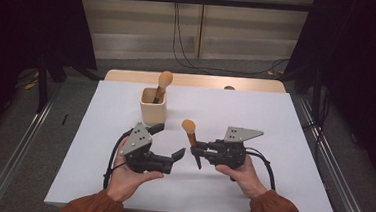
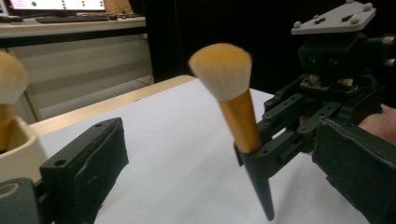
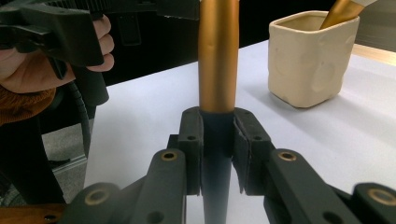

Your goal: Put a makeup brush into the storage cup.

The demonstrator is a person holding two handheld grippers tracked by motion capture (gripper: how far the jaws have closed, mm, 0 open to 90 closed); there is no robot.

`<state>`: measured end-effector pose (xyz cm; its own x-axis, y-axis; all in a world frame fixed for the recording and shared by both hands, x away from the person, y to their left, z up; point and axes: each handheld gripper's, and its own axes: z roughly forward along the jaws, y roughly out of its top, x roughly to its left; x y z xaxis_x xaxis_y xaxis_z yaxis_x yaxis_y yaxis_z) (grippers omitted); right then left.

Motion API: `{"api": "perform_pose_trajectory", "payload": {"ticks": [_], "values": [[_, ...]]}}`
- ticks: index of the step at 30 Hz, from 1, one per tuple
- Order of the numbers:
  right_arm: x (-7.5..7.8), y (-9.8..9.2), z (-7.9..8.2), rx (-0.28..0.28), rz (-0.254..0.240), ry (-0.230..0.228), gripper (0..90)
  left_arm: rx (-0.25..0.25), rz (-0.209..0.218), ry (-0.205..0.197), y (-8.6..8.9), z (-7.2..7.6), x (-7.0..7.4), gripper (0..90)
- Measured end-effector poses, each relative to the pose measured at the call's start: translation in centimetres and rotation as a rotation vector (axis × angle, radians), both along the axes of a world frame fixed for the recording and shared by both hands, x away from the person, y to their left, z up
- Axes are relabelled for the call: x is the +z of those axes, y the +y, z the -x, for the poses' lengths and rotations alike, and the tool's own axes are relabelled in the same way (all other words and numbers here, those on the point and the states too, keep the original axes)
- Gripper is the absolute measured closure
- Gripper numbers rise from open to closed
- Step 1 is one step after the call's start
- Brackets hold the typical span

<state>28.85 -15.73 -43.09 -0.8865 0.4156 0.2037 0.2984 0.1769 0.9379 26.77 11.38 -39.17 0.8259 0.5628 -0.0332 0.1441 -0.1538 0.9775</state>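
A makeup brush [image 1: 190, 134] with a pale orange head, gold ferrule and dark handle stands nearly upright above the white table. My right gripper [image 1: 196, 150] is shut on its dark handle; the pads [image 3: 192, 135] clamp the brush [image 3: 217, 70] from both sides. The brush [image 2: 239, 121] tilts slightly, its tip near the table. My left gripper [image 1: 170, 141] is open and holds nothing, just left of the brush; one of its fingers [image 2: 86, 163] rises at the lower left. A cream cup [image 1: 153, 106] behind it holds a second brush [image 1: 162, 83].
The white table sheet [image 1: 256, 111] has bare room on the right and front. The cream cup [image 3: 309, 58] stands beyond the right gripper. A wooden table edge [image 1: 128, 76] runs along the back. Metal rails [image 1: 17, 149] flank the table on the floor.
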Motion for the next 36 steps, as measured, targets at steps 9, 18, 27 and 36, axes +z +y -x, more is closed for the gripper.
{"api": "perform_pose_trajectory", "payload": {"ticks": [9,18,27,36], "values": [[-0.1,0.3,0.1,-0.007,0.000,0.002,75.3,-0.003,0.031,0.034,-2.1,-1.1,-0.3,4.7],[0.0,0.5,0.1,0.000,-0.003,-0.002,75.3,0.006,0.052,0.074,-3.2,-1.9,-1.0,11.6],[-0.2,0.8,0.2,-0.018,-0.004,0.002,75.3,0.007,0.060,0.122,-3.4,-2.2,-1.6,30.8],[-0.3,0.6,0.2,-0.042,-0.011,0.006,75.3,0.003,0.089,0.161,-3.2,-2.3,-1.5,42.5]]}}
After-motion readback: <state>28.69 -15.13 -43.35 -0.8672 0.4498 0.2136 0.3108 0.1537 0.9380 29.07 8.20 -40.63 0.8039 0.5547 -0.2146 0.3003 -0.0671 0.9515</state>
